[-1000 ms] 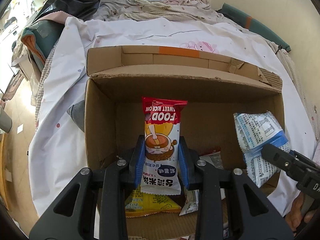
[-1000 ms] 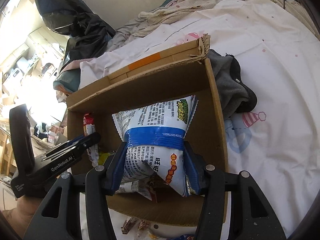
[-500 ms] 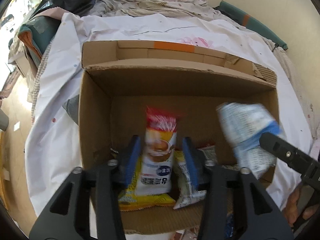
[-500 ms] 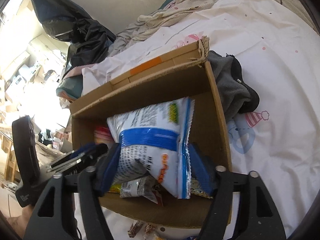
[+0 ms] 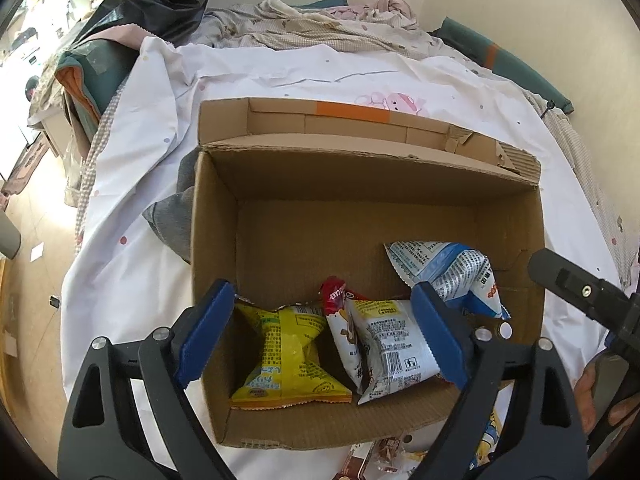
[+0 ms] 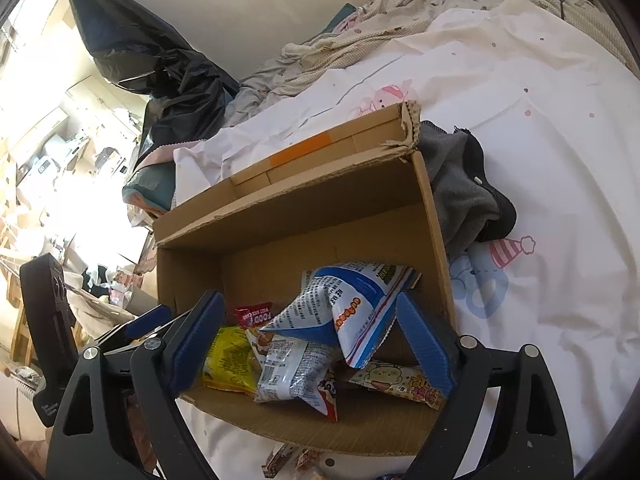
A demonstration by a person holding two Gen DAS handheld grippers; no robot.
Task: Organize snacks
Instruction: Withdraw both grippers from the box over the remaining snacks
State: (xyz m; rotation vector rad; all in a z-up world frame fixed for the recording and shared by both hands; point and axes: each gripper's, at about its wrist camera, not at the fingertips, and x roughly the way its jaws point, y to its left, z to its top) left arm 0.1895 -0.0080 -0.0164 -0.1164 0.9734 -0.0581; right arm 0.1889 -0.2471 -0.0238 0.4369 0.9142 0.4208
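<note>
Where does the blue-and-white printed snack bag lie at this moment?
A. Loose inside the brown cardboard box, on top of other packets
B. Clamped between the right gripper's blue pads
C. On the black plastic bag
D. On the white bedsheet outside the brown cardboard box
A: the blue-and-white printed snack bag rests on other packets inside the brown cardboard box, and the right gripper stands open, its pads clear of it.

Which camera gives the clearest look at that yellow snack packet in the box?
The left wrist view: the yellow packet lies nearly whole between its open fingers. In the right wrist view, a blue finger and a white packet cover much of it.
</note>
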